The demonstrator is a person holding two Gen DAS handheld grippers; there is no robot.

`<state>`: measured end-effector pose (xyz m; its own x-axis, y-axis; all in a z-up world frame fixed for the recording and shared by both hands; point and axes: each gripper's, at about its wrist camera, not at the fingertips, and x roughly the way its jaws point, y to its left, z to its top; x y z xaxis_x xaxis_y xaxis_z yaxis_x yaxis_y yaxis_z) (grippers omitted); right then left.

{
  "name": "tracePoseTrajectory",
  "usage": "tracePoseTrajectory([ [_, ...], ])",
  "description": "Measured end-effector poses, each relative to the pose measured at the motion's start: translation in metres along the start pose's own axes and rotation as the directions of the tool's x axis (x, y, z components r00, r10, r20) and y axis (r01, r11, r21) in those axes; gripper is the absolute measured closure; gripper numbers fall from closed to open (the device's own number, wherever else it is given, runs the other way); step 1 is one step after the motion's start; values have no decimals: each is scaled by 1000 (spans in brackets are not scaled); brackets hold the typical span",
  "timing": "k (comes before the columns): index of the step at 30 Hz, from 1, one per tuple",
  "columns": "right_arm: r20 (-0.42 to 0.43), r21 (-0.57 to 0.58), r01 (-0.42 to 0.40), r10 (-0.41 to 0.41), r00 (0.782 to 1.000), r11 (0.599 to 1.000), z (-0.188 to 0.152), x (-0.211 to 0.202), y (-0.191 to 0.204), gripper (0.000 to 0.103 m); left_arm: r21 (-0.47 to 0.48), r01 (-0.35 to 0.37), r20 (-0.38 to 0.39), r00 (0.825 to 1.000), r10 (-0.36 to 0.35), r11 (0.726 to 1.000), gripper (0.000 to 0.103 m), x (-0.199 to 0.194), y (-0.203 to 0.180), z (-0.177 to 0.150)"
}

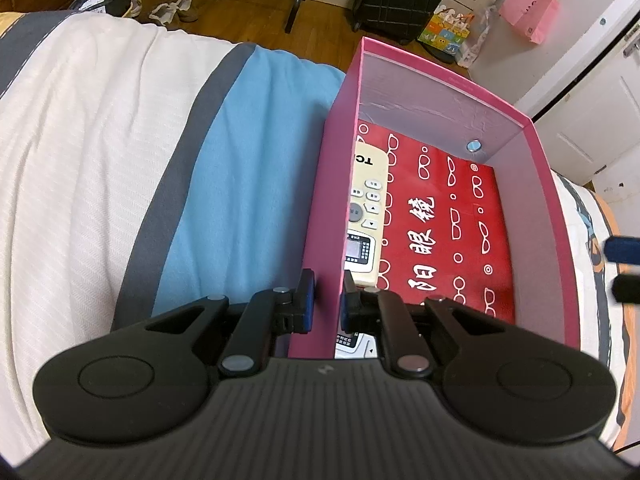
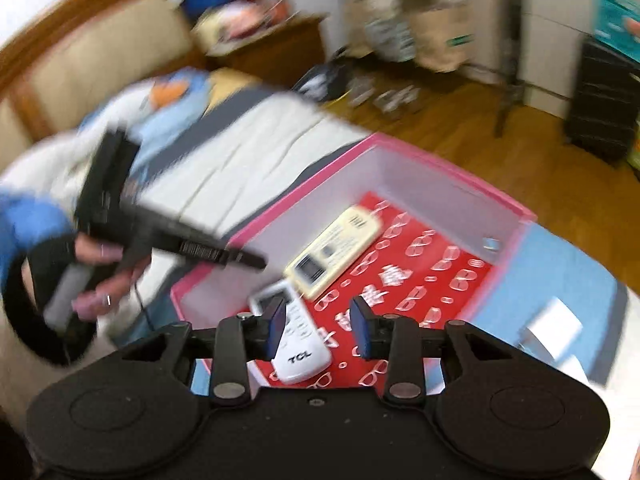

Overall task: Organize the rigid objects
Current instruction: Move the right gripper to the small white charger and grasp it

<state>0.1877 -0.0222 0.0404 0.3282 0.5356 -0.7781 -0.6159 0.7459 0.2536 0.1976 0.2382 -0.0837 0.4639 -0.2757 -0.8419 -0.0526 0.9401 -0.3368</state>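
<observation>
Left gripper [image 1: 325,300] pitched steeply down, jaws clamped on near wall of pink box [image 1: 336,184]; hand [image 2: 100,276] wraps its handle at 9 o'clock. Right gripper [image 2: 320,330] above box, jaws apart, nothing between. Cream remote [image 2: 334,252] and white remote [image 2: 298,340] lie inside box

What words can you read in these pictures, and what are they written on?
"TCL": on the white remote in the pink box.
"TC", upside down and cut off by the box wall: on the cream remote.
"眼镜": big white characters on the red sheet lining the box floor. More characters follow below, but I'm unsure of them.
Too small or blurred: the remotes' button labels and the barcode sticker on the left tool.
</observation>
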Motion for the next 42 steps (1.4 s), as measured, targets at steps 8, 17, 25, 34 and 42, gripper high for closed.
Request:
tracePoseTrajectory([
  [8,-148,135,124,-104,983,983,-42,1,-37,54,43,42,-10,999,-42,998,92,-1,6,3],
  [17,-223,162,195,-156,962,967,-100,13,-56,44,105,-43,16,999,41,994,95,4,-9,-3],
  [25,-272,-131,186,-216,938,974,-119,32,-21,40,85,-36,12,999,36,996,94,3,-7,-4],
  [34,-364,-263,236,-323,873,935,-129,66,-15,42,85,-38,16,999,36,996,94,3,-7,-5],
  [42,-340,-169,285,-327,882,943,-130,70,-26,53,74,-35,18,999,33,997,94,3,-8,-5],
])
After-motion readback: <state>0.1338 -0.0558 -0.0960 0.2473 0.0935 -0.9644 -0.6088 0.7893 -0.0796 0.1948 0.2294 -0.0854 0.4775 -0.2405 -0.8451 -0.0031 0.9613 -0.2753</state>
